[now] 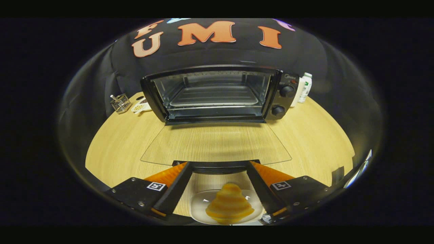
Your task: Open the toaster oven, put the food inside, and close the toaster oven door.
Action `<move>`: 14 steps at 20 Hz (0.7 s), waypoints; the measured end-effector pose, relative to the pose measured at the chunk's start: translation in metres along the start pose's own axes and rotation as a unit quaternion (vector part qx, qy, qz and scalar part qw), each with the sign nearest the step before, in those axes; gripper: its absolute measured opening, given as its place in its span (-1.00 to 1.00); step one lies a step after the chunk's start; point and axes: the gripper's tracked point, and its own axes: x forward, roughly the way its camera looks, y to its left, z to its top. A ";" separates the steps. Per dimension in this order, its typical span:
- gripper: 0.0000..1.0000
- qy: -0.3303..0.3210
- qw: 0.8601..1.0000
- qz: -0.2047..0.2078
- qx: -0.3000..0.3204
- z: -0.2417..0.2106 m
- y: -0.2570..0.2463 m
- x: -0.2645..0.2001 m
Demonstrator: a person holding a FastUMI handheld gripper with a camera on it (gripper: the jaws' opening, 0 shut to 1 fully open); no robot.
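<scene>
Gripper view, toaster-oven task. The black toaster oven (217,95) stands at the far side of the pale wooden table (118,142), backed by the black cloth wall. Its glass door (215,144) is folded fully down and lies flat toward the camera, its dark handle (217,166) at the near edge, just ahead of the fingertips. The cavity is open and bare, a metal tray (214,96) resting on the rack. The food, a ridged orange-yellow spiral pastry (229,205), sits on a small white plate (198,206) on the table, below and between the two fingers. The gripper (218,166) is spread wide, its fingers gripping nothing.

Judged from this layout, the opening step is done and the loading step is in hand. The next move calls for lowering the fingers around the pastry, closing on it gently, then carrying it over the lowered door into the cavity.

Beside the oven: a wire holder (121,103), a small dish (140,107), a white bottle (305,87).
</scene>
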 end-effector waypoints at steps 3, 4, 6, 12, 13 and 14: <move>0.96 0.018 1.000 -0.004 -0.007 -0.013 0.000 0.008; 0.96 0.017 1.000 -0.005 -0.010 -0.013 0.000 0.009; 0.95 0.014 1.000 -0.004 -0.012 -0.010 -0.002 0.006; 0.96 -0.001 1.000 -0.005 -0.006 -0.002 -0.008 -0.031; 0.96 -0.005 1.000 -0.007 -0.005 -0.001 -0.009 -0.039; 0.96 -0.009 1.000 -0.009 -0.004 -0.001 -0.010 -0.045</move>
